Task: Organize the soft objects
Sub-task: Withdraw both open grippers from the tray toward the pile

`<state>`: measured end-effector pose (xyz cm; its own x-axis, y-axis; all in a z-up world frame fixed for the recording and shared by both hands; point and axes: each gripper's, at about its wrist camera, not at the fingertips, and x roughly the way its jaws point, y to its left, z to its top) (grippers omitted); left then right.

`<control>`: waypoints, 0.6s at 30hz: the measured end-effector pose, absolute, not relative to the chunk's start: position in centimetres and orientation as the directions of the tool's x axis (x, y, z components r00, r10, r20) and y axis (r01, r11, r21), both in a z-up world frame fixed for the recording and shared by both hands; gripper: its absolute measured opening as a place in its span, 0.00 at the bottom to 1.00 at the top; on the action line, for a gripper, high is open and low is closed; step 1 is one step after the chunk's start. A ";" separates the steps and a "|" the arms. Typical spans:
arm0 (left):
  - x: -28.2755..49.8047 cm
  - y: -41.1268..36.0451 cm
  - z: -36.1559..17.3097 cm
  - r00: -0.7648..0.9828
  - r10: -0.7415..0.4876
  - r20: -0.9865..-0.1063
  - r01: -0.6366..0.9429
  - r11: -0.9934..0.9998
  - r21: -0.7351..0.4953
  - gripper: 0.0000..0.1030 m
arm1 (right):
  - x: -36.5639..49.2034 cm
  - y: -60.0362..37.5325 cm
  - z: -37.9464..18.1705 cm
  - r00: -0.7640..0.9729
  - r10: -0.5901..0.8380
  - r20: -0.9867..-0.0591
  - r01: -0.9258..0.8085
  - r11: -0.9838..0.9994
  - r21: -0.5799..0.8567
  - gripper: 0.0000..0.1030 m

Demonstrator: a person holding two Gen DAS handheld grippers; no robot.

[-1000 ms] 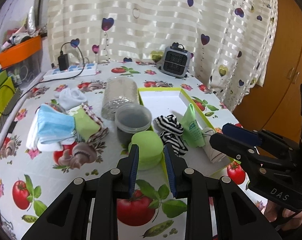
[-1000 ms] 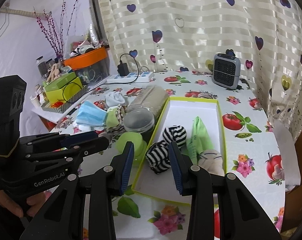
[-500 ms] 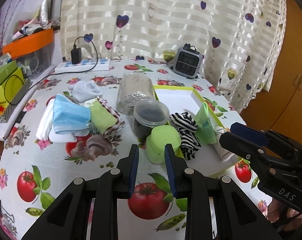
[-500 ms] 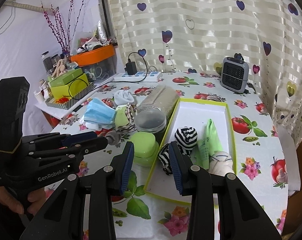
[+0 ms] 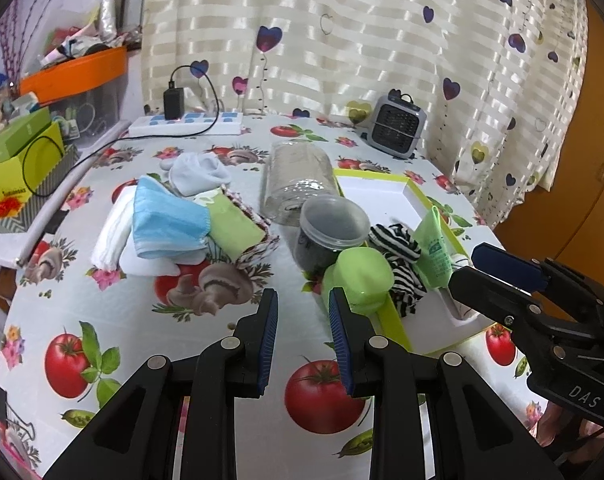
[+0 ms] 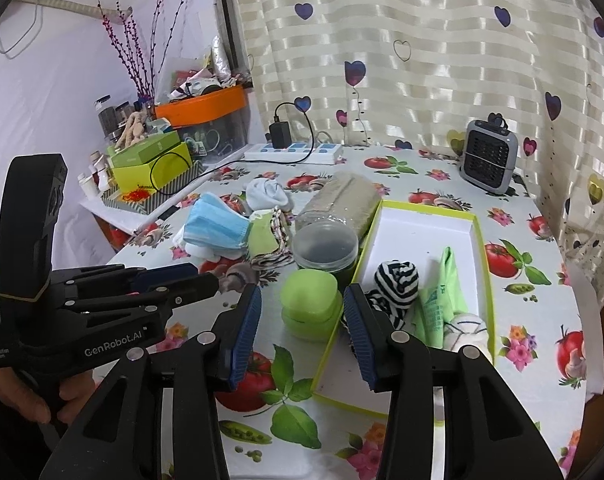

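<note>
A white tray with a lime rim (image 6: 425,220) (image 5: 381,188) holds a striped black-and-white sock (image 6: 395,278) (image 5: 397,240), a green tube (image 6: 439,304) (image 5: 431,246) and a white sock ball (image 6: 465,330). Left of it lie blue face masks (image 5: 166,218) (image 6: 216,226), a green cloth (image 5: 234,226), white cloths (image 5: 110,236) and a white sock (image 5: 198,172) (image 6: 266,194). My left gripper (image 5: 303,304) is open and empty above the tablecloth. My right gripper (image 6: 300,304) is open and empty, in front of a green soap box (image 6: 309,308) (image 5: 359,276).
A lying clear jar (image 5: 298,176), a round plastic tub with dark contents (image 5: 327,230), a small grey heater (image 5: 397,130), a power strip with a charger (image 5: 186,124) and yellow-green boxes (image 5: 18,160) stand on the fruit-print table. A curtain hangs behind.
Both grippers have drawn back and shifted left, away from the tray. Both stay open and empty. No object has moved.
</note>
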<state>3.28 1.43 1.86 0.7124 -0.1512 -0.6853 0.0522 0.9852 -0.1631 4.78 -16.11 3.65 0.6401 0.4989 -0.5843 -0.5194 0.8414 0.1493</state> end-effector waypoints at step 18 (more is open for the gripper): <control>3.2 6.6 0.0 0.694 -0.117 -0.710 -0.047 0.977 -0.207 0.24 | 5.3 -13.7 3.0 0.592 0.532 -0.605 -0.571 0.807 0.151 0.43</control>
